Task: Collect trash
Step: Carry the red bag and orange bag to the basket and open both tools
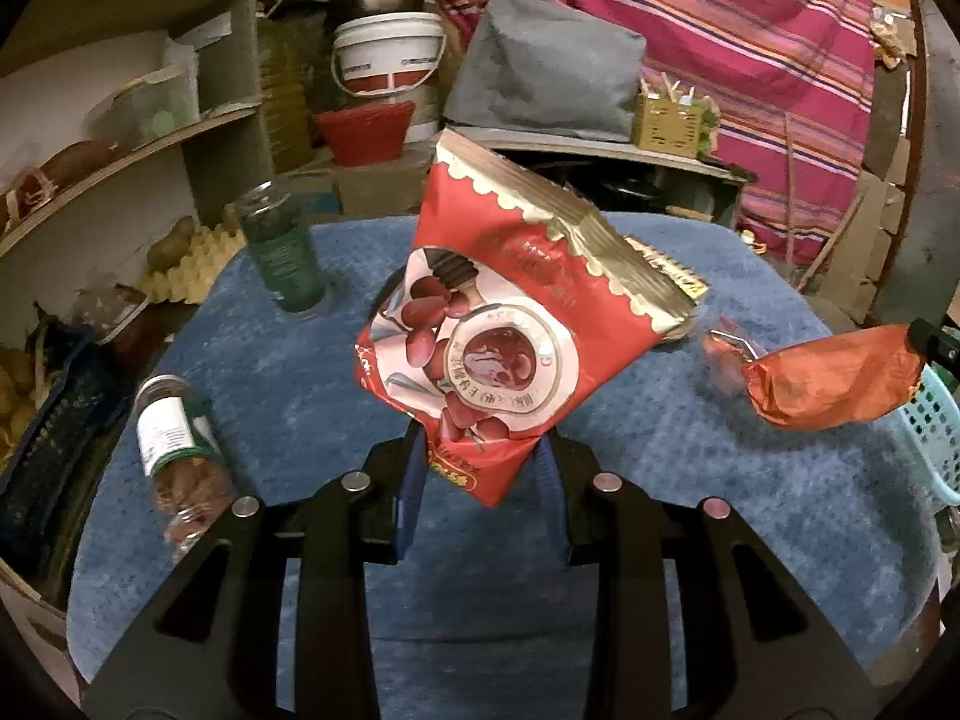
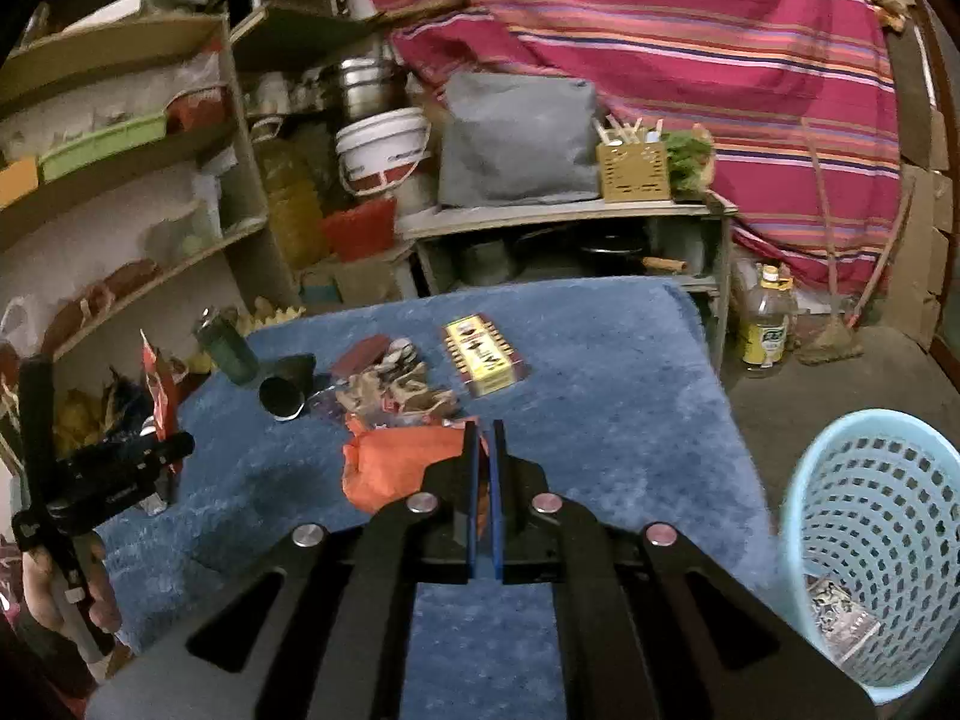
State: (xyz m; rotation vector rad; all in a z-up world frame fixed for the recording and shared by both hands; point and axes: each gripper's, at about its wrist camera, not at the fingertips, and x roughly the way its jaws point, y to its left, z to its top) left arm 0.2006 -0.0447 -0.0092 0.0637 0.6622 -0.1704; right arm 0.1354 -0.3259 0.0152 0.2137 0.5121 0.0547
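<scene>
the left gripper is clenched on the bottom corner of a red snack bag, which hangs over the blue mat and hides much of it. the right gripper pinches an orange wrapper; its far edge is blurred. the blue basket, cut off at right, holds a scrap too dim to name.

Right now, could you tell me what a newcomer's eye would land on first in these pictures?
First, the red snack bag held up over the blue carpeted table, pinched at its bottom corner by the left gripper. Next, the crumpled orange wrapper clamped in the right gripper, with the light blue trash basket waiting at the table's right.
</scene>
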